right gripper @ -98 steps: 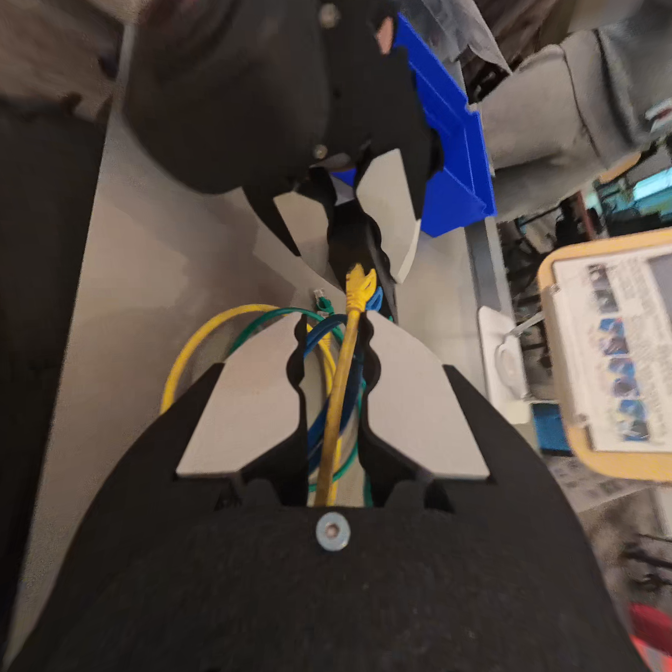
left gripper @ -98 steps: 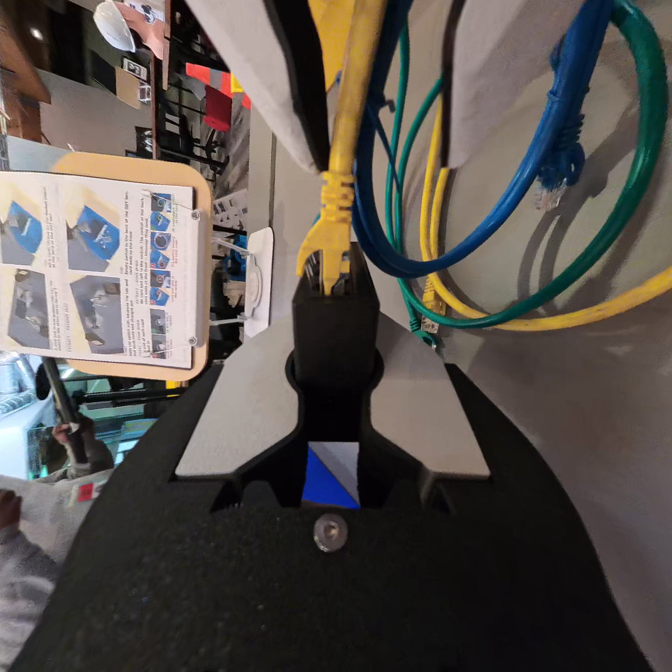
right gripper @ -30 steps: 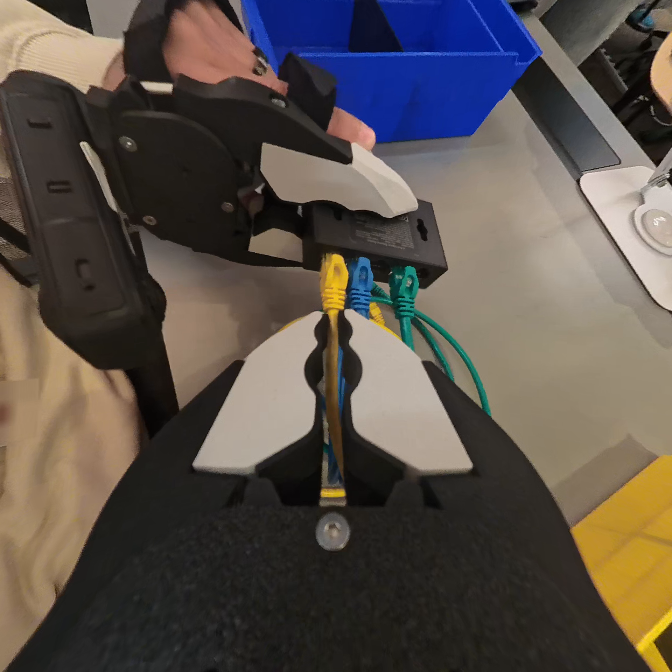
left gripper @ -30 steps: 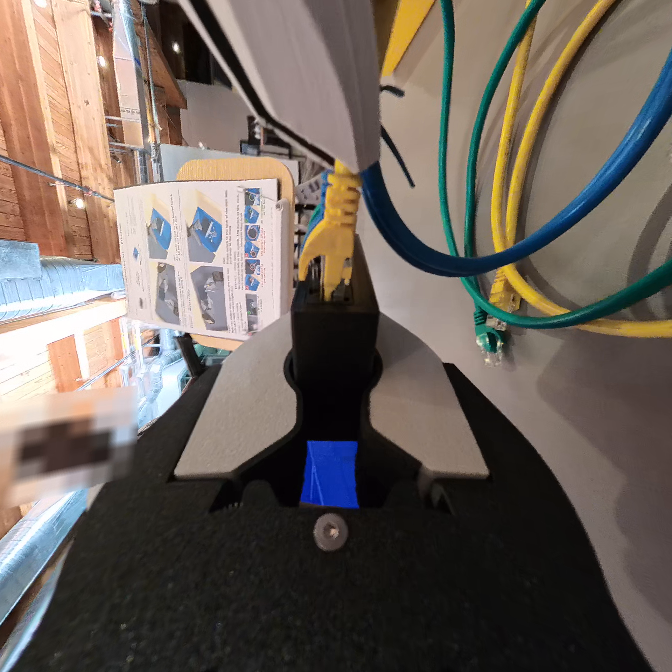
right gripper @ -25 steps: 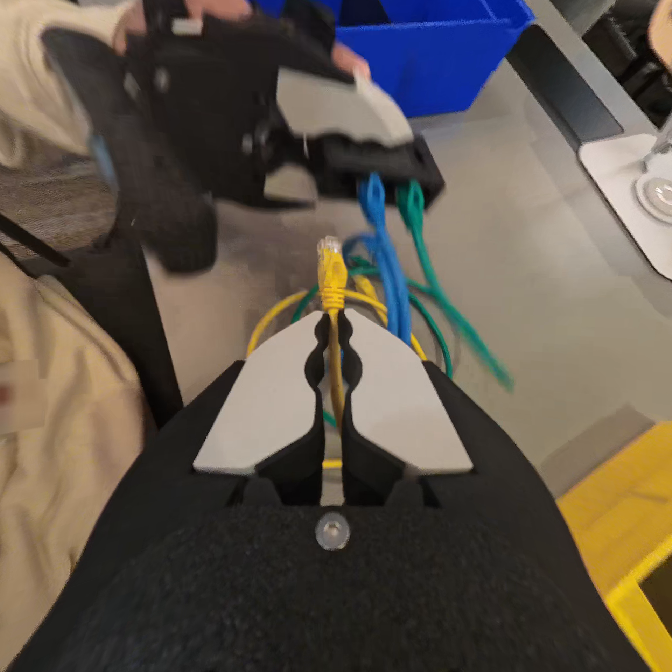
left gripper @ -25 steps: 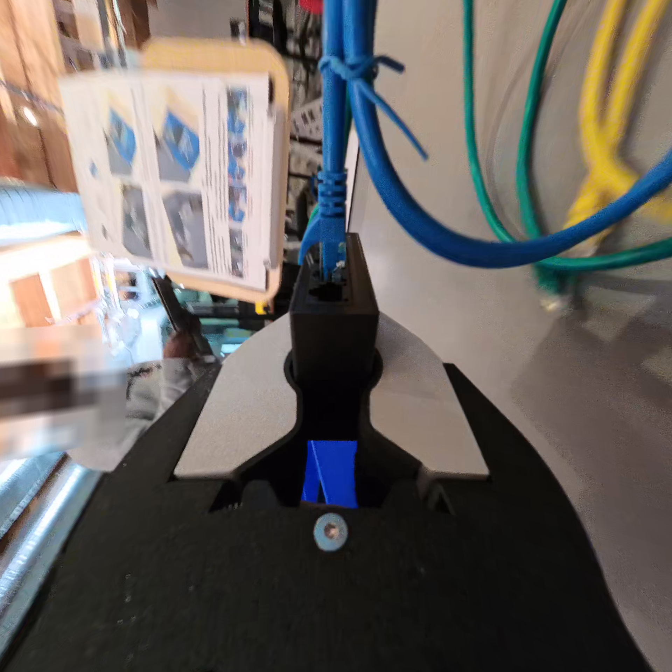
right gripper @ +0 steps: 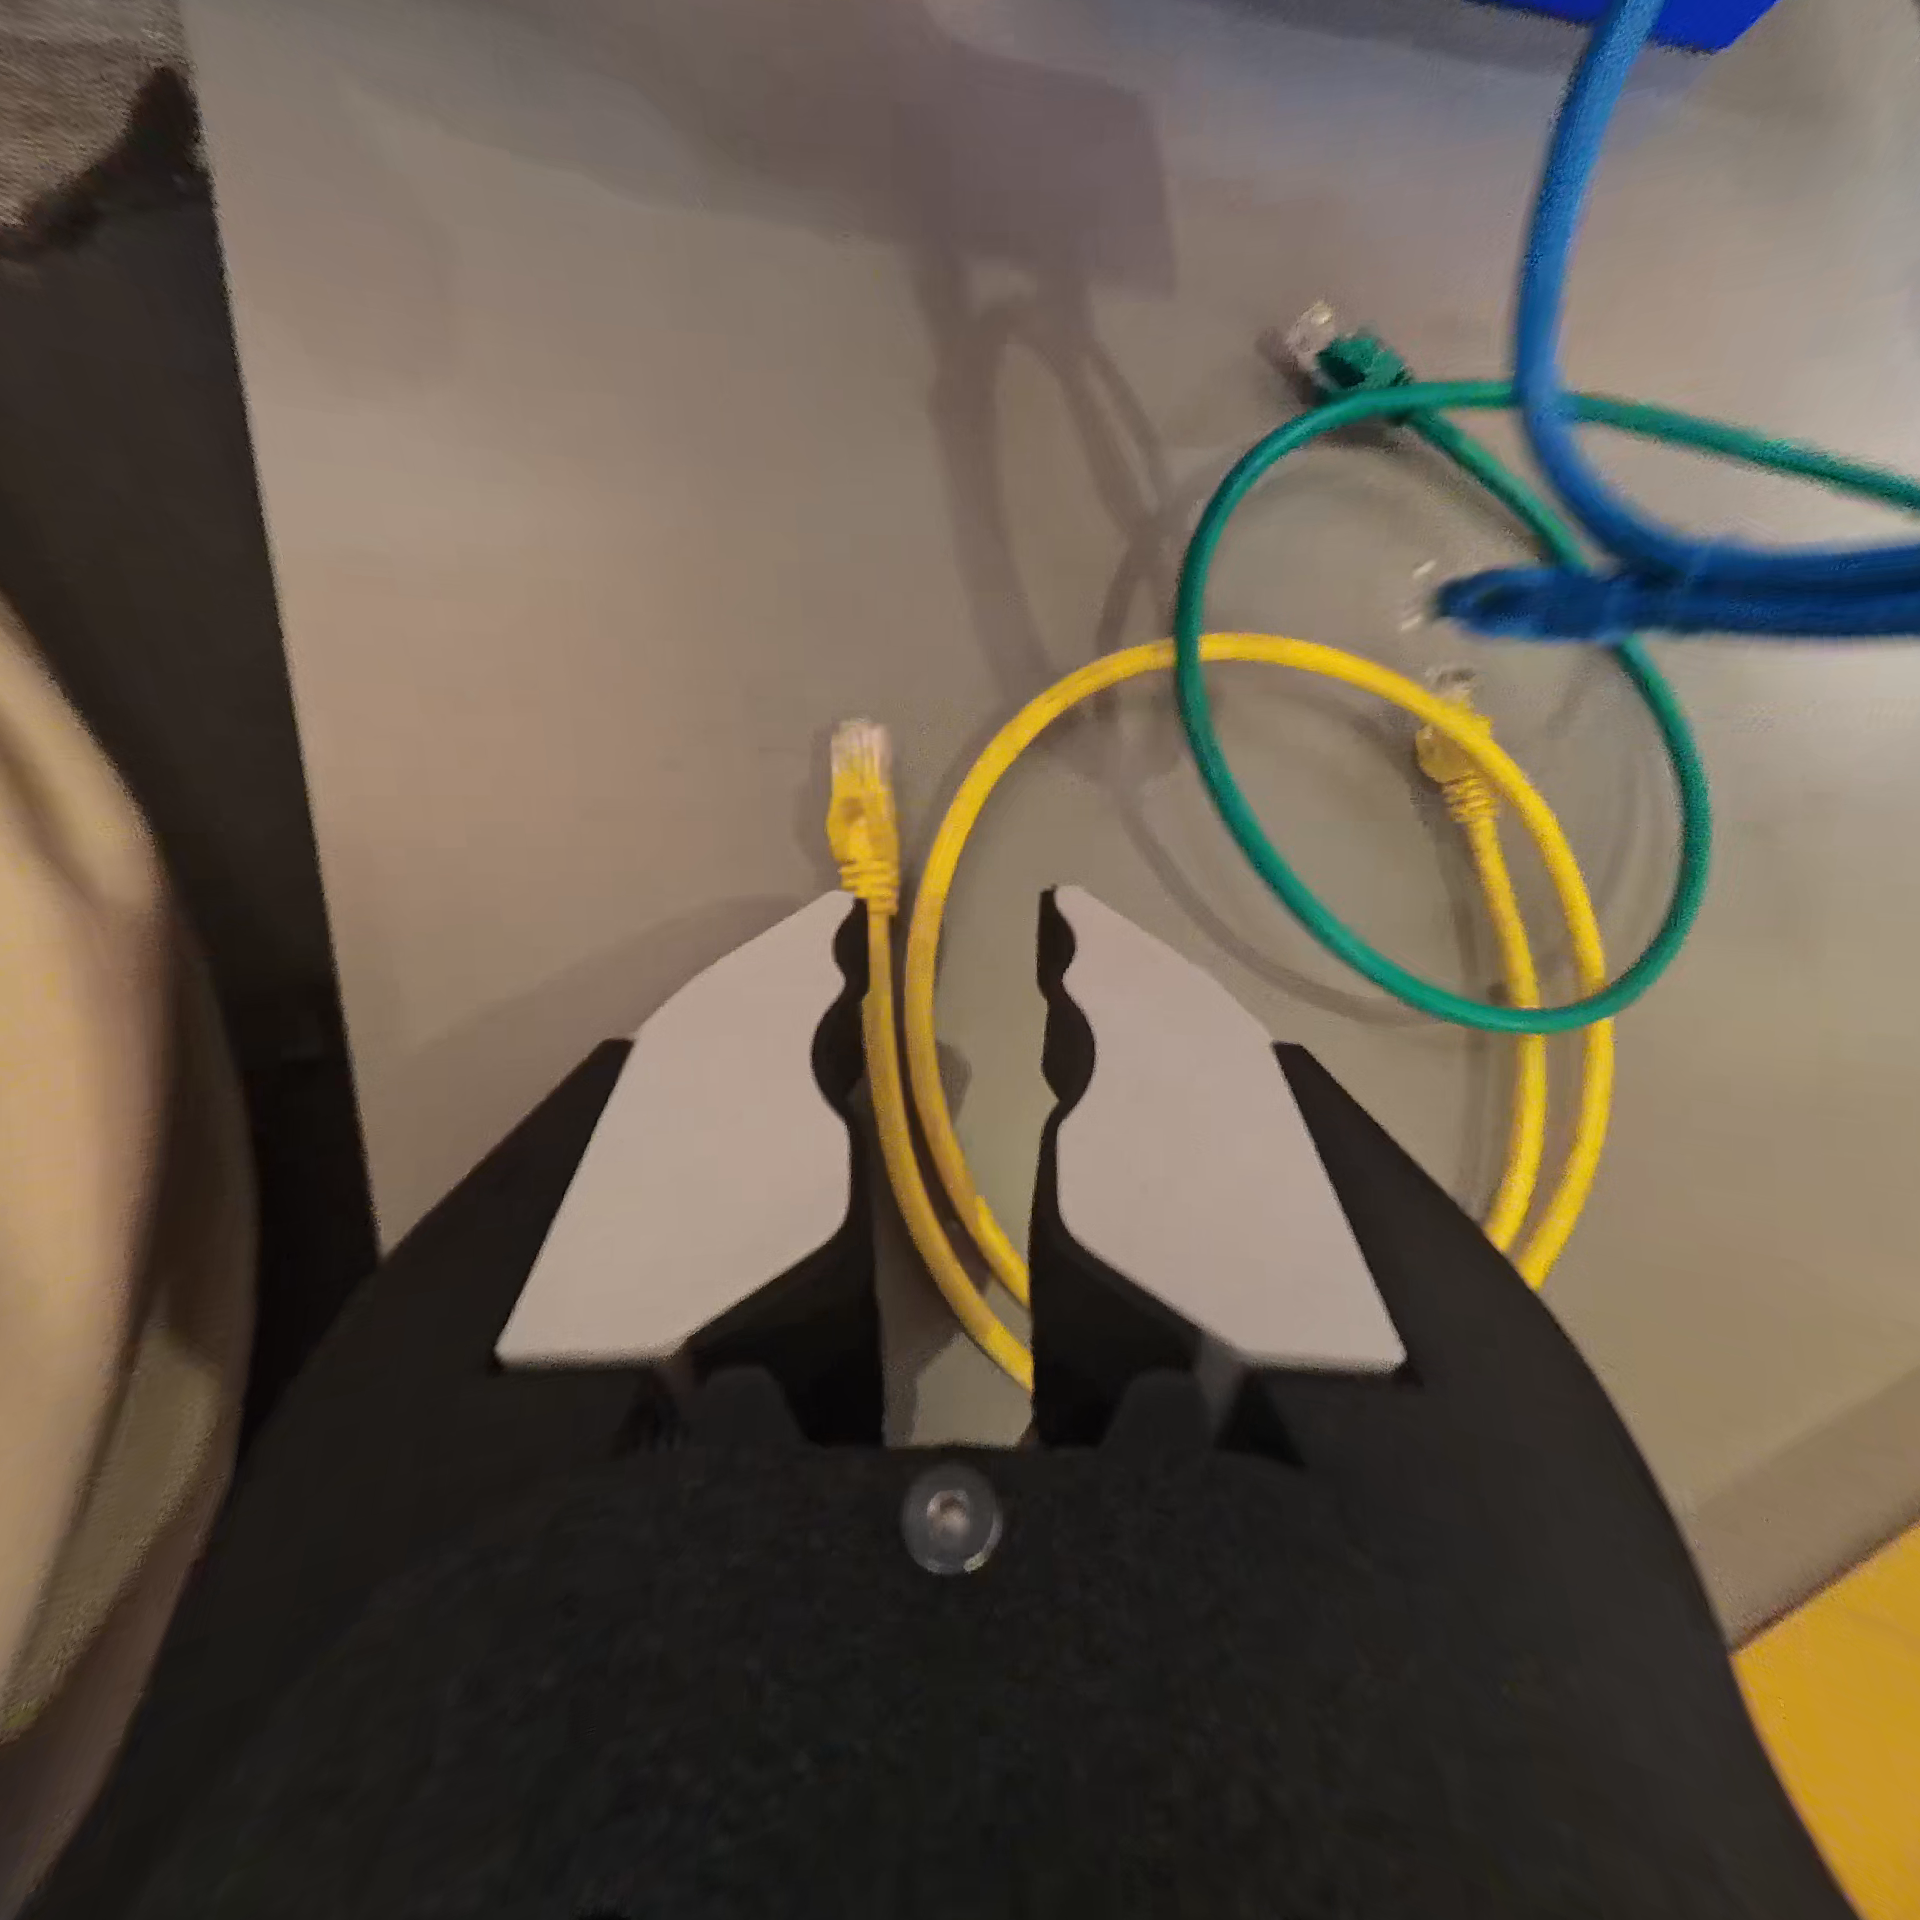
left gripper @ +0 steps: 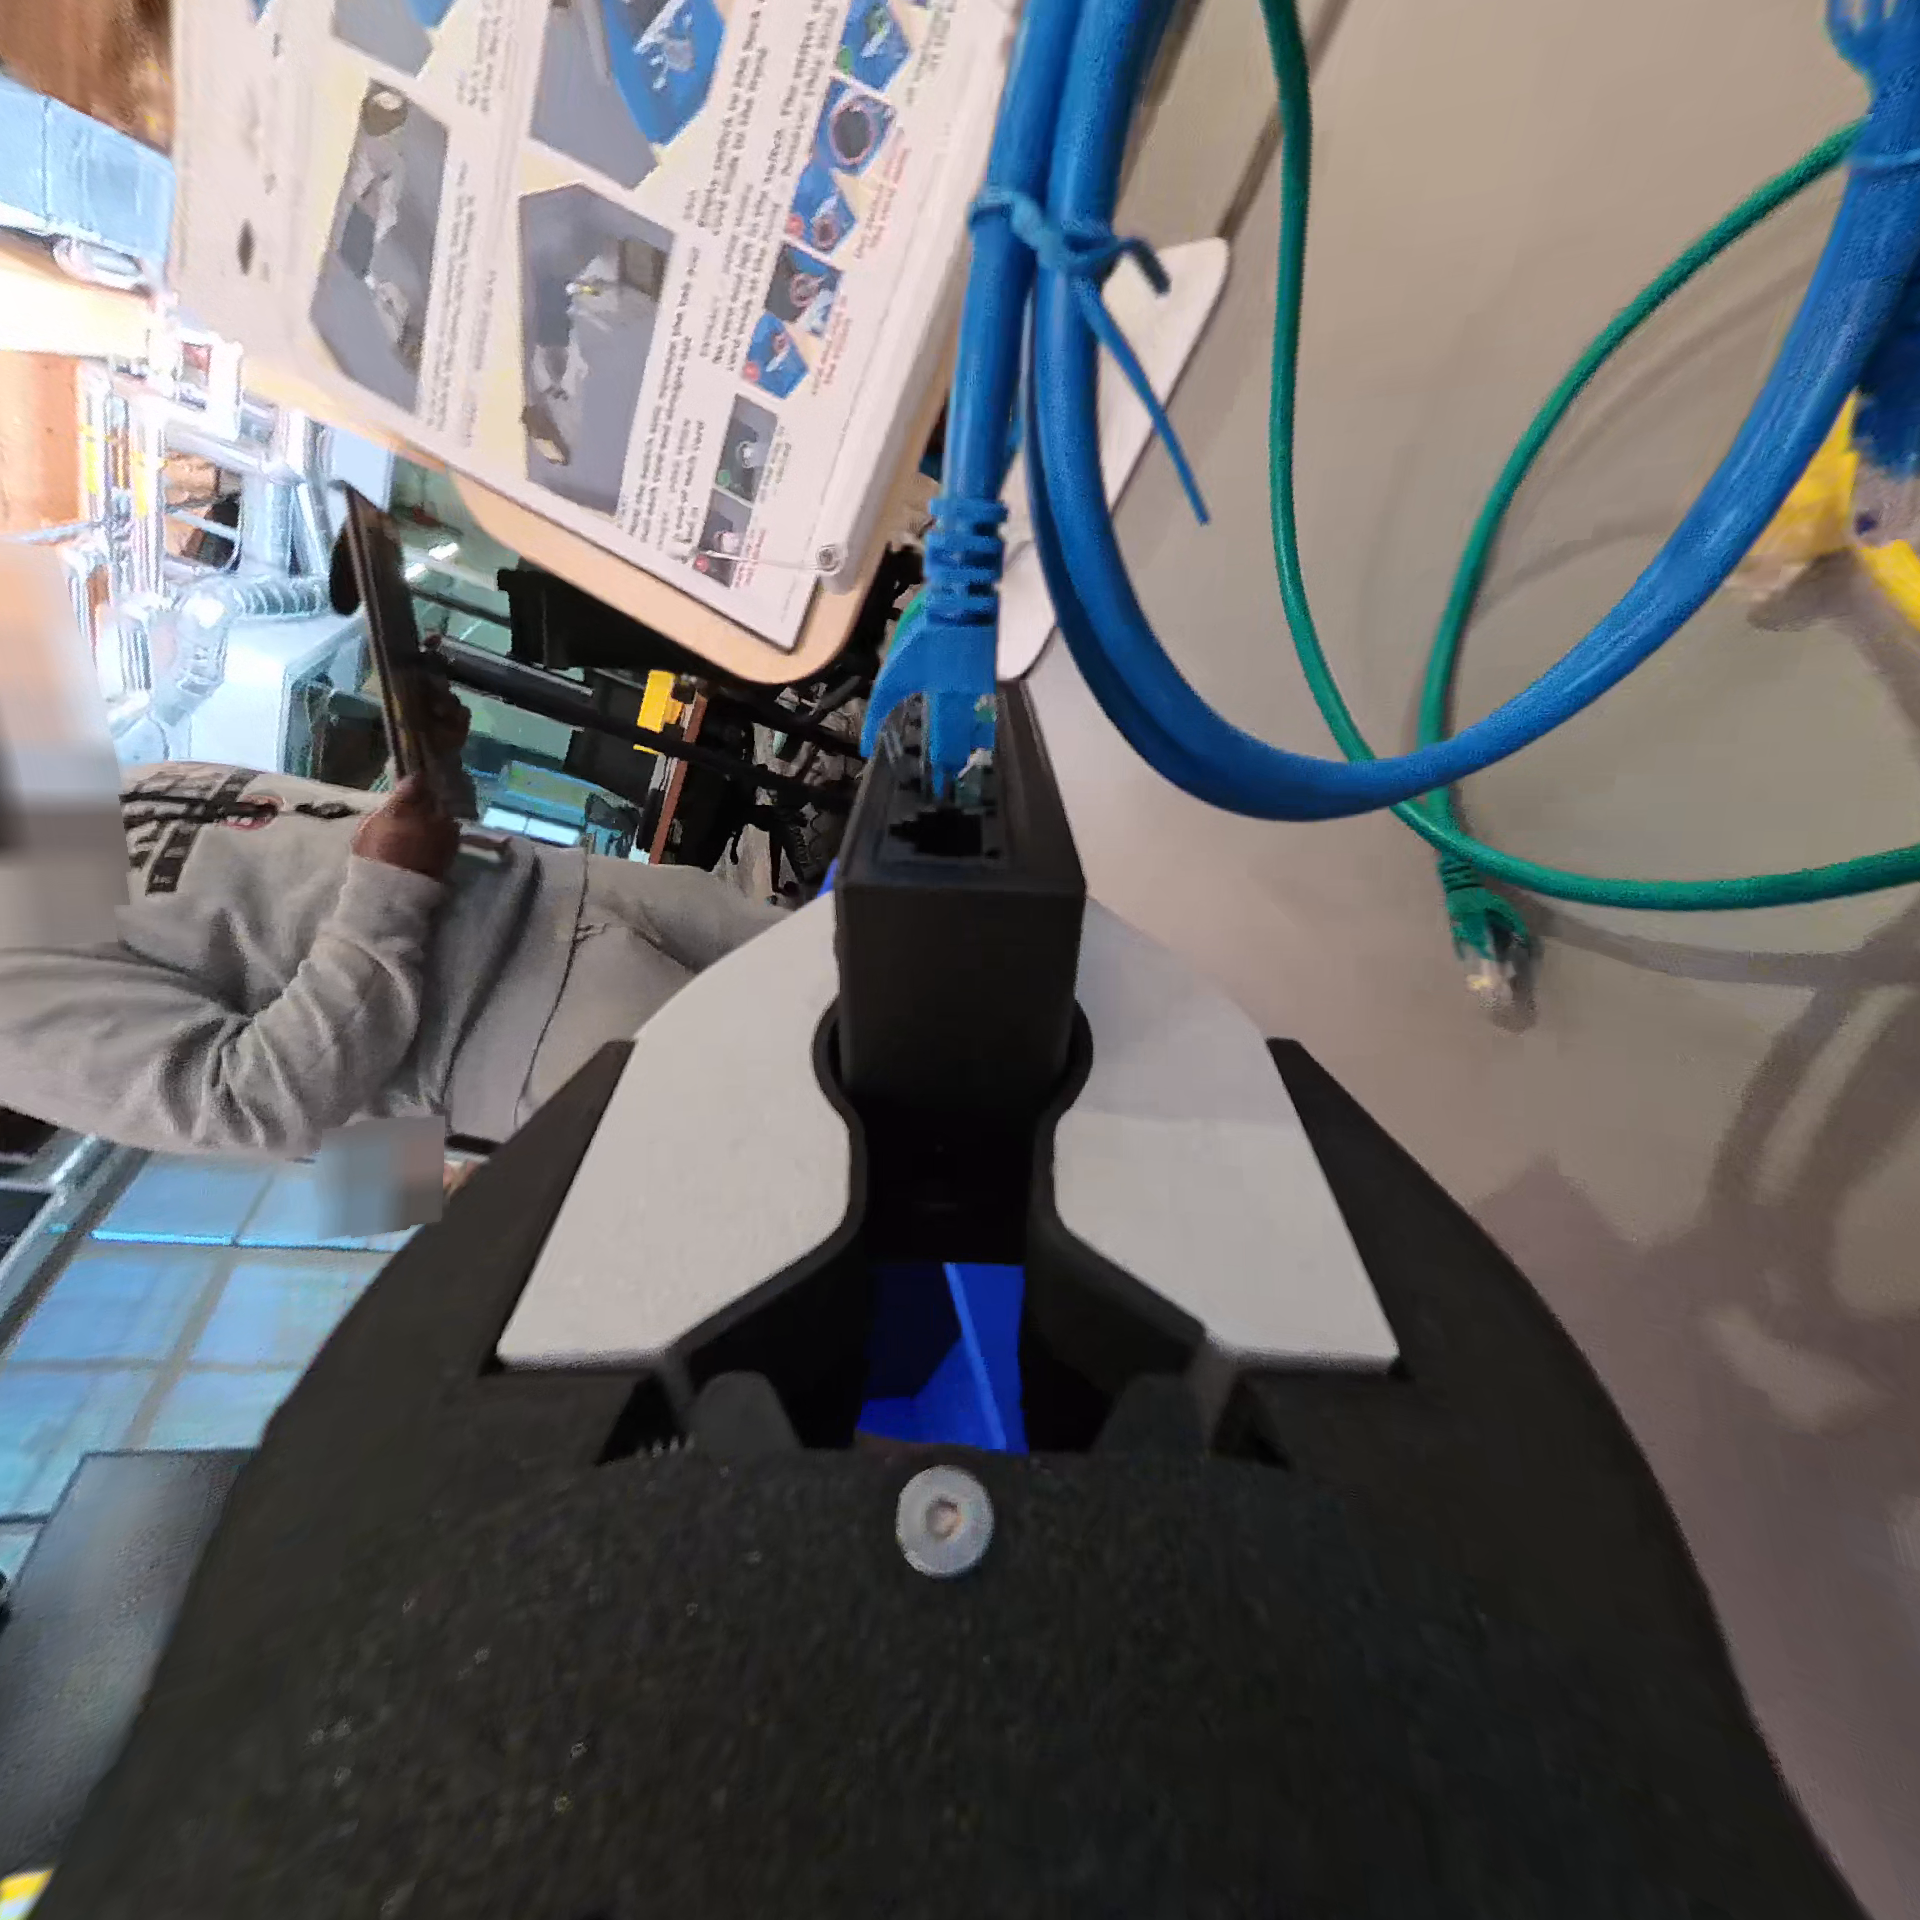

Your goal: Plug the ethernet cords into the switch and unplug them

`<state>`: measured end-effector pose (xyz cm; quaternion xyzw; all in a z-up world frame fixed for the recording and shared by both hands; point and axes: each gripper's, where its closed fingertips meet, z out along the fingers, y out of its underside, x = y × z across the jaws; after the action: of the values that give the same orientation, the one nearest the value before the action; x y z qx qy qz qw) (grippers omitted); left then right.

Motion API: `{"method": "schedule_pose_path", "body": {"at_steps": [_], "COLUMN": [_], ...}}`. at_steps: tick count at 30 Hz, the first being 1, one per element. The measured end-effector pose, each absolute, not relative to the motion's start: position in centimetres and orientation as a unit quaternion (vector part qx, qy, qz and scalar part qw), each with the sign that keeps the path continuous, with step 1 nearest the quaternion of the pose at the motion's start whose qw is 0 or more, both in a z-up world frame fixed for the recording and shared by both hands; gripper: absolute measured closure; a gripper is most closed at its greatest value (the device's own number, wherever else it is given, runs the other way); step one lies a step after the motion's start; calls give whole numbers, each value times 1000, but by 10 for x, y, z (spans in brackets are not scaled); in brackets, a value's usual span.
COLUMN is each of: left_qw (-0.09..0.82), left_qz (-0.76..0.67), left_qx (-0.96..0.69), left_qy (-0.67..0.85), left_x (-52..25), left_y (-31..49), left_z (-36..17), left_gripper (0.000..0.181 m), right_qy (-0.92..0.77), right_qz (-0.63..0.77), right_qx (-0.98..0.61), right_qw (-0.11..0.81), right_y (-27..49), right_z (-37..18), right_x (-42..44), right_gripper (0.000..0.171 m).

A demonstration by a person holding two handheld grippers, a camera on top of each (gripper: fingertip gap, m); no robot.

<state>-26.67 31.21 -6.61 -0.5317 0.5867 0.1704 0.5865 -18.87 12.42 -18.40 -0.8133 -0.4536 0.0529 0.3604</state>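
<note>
My left gripper (left gripper: 961, 935) is shut on the black switch (left gripper: 961, 894) and holds it above the grey table. A blue cord (left gripper: 961, 644) is plugged into the switch; the port in front of it is empty. A green cord's loose plug (left gripper: 1486, 925) lies on the table. My right gripper (right gripper: 945, 899) is open over the table. The yellow cord (right gripper: 894, 1091) lies between its fingers, its plug (right gripper: 860, 800) just past the left fingertip (right gripper: 821, 935). The green cord (right gripper: 1444, 1013) and blue cord (right gripper: 1558, 312) lie to the right.
An instruction sheet on a wooden board (left gripper: 582, 260) stands past the switch, with a white stand base (left gripper: 1132, 343) beside it. A person in a grey sweatshirt (left gripper: 260, 935) is behind. The table's dark edge (right gripper: 156, 623) runs along the left, a yellow surface (right gripper: 1849, 1662) at lower right.
My right gripper pulled the yellow plug out of the switch, carried it down to the table and opened, letting the cord go. My left gripper kept hold of the switch and turned.
</note>
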Motion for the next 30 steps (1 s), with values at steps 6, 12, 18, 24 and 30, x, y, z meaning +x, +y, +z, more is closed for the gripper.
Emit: {"method": "schedule_pose_path", "body": {"at_steps": [6, 12, 18, 24, 30], "left_qw": [600, 596, 599, 589, 578], "left_qz": [154, 171, 168, 176, 191], "left_qx": [-546, -530, -552, -602, -612], "left_qy": [564, 578, 555, 510, 505], "left_x": [-279, -274, -296, -349, -368], "left_y": [318, 313, 320, 325, 319], "left_z": [-52, -57, -46, -45, -56], "left_gripper": [152, 152, 151, 151, 151], "right_qy": [-498, -562, -596, -610, -581], "right_qz": [62, 55, 84, -4, -125], "right_qx": [-811, -804, -781, -757, -757], "right_qw": [301, 184, 166, 235, 271], "right_y": [97, 98, 92, 91, 82], "right_z": [-181, -209, -214, -180, -88], "right_x": [-162, -141, -153, -142, -92], "right_gripper": [129, 137, 160, 161, 160]}}
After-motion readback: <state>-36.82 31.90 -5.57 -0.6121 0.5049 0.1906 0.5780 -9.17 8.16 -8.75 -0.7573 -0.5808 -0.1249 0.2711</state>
